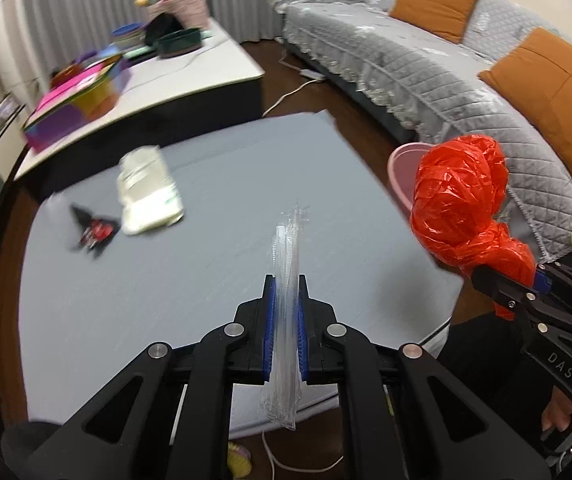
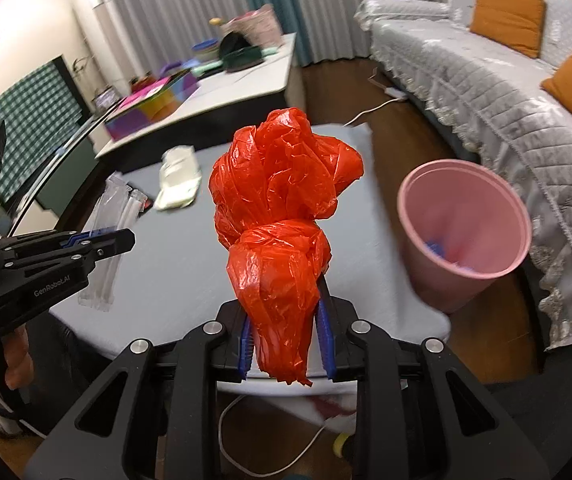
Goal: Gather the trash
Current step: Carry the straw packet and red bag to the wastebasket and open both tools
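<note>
My left gripper (image 1: pixel 286 280) is shut on a clear plastic wrapper (image 1: pixel 286 248) that sticks up between its blue pads above the grey table (image 1: pixel 205 240). My right gripper (image 2: pixel 283 312) is shut on a knotted red plastic bag (image 2: pixel 281 184), which bulges above the pads. In the left wrist view the red bag (image 1: pixel 458 200) and right gripper (image 1: pixel 502 280) hang at the right, beside the pink bin (image 1: pixel 400 168). The right wrist view shows the pink bin (image 2: pixel 462 216) off the table's right edge, with the left gripper (image 2: pixel 125 240) and its clear wrapper (image 2: pixel 103 208) at the left. A white packet (image 1: pixel 147 192) and a black-red wrapper (image 1: pixel 93 232) lie on the table.
A white low table (image 1: pixel 189 68) behind carries colourful boxes (image 1: pixel 77 104) and bowls. A grey sofa (image 1: pixel 426 80) with orange cushions runs along the right. A white cable (image 1: pixel 290 96) crosses the wooden floor. A person's hand (image 2: pixel 13 360) holds the left gripper's handle.
</note>
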Motion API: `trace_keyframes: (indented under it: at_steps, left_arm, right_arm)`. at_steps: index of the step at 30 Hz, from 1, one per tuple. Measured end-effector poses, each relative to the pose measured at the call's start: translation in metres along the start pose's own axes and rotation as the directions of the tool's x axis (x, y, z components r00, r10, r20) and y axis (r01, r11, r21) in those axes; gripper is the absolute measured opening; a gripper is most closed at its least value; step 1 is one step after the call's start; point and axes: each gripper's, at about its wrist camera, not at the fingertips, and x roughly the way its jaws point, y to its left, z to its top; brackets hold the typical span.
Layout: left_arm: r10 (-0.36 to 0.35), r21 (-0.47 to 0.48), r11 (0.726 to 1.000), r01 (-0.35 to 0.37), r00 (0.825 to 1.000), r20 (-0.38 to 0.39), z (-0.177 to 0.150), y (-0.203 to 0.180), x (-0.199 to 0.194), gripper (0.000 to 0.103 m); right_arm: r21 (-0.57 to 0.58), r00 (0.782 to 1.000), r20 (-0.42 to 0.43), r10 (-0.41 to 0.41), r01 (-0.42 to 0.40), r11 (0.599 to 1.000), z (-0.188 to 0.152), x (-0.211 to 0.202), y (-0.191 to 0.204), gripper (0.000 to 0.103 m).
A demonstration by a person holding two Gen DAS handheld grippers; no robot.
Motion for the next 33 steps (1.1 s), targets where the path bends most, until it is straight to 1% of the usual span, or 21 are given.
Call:
trace_keyframes:
  at_steps: [3,7,10,15,17,18,20,21,23,26,28,31,33]
  left_arm:
    - [-0.031,0.031,0.999,0.03,0.999,0.009,0.024,-0.02,0.008,0.009]
    - [-0.096,0.049,0.994,0.095,0.995,0.008,0.059,-0.048,0.022,0.009]
    - [-0.104,0.09,0.991,0.102,0.994,0.02,0.085,-0.072,0.034,0.009]
    - [-0.133,0.131,0.983,0.128,0.991,0.028,0.124,-0.106,0.052,0.009]
    - [-0.164,0.152,0.975,0.159,0.986,0.02,0.141,-0.124,0.063,0.009]
    - [-0.2,0.156,0.968,0.196,0.98,0.01,0.148,-0.132,0.068,0.009]
    - [-0.267,0.16,0.95,0.267,0.963,-0.025,0.157,-0.143,0.079,0.009]
    - [-0.291,0.158,0.943,0.294,0.956,-0.044,0.161,-0.148,0.086,0.009]
    - [-0.324,0.154,0.931,0.332,0.943,-0.075,0.168,-0.159,0.101,0.009]
    - [-0.318,0.168,0.929,0.33,0.944,-0.094,0.173,-0.176,0.124,0.009]
    - [-0.328,0.175,0.923,0.342,0.939,-0.108,0.174,-0.185,0.136,0.009]
    - [-0.327,0.186,0.919,0.348,0.935,-0.135,0.176,-0.202,0.156,0.009]
    - [-0.327,0.182,0.918,0.352,0.932,-0.156,0.179,-0.208,0.166,0.009]
  right_arm:
    - [0.033,0.999,0.03,-0.042,0.041,0.999,0.014,-0.002,-0.022,0.027]
    - [0.088,0.992,0.061,-0.107,0.101,0.991,0.037,-0.002,-0.057,0.027]
    - [0.124,0.988,0.071,-0.136,0.126,0.984,0.049,0.0,-0.077,0.027]
    - [0.18,0.981,0.086,-0.172,0.155,0.971,0.073,0.003,-0.11,0.027]
    - [0.198,0.977,0.089,-0.193,0.173,0.965,0.086,0.006,-0.126,0.027]
    - [0.206,0.975,0.09,-0.202,0.18,0.962,0.09,0.008,-0.133,0.027]
    - [0.217,0.972,0.09,-0.218,0.195,0.956,0.098,0.012,-0.145,0.027]
    - [0.232,0.969,0.089,-0.231,0.205,0.951,0.103,0.016,-0.156,0.027]
    - [0.266,0.969,0.088,-0.23,0.199,0.943,0.107,0.022,-0.174,0.027]
    - [0.31,0.968,0.076,-0.24,0.206,0.928,0.103,0.032,-0.195,0.027]
    - [0.325,0.968,0.037,-0.248,0.223,0.919,0.102,0.042,-0.208,0.027]
    - [0.308,0.964,0.005,-0.266,0.252,0.917,0.103,0.056,-0.217,0.027]
    - [0.32,0.964,-0.04,-0.264,0.262,0.911,0.101,0.067,-0.226,0.026]
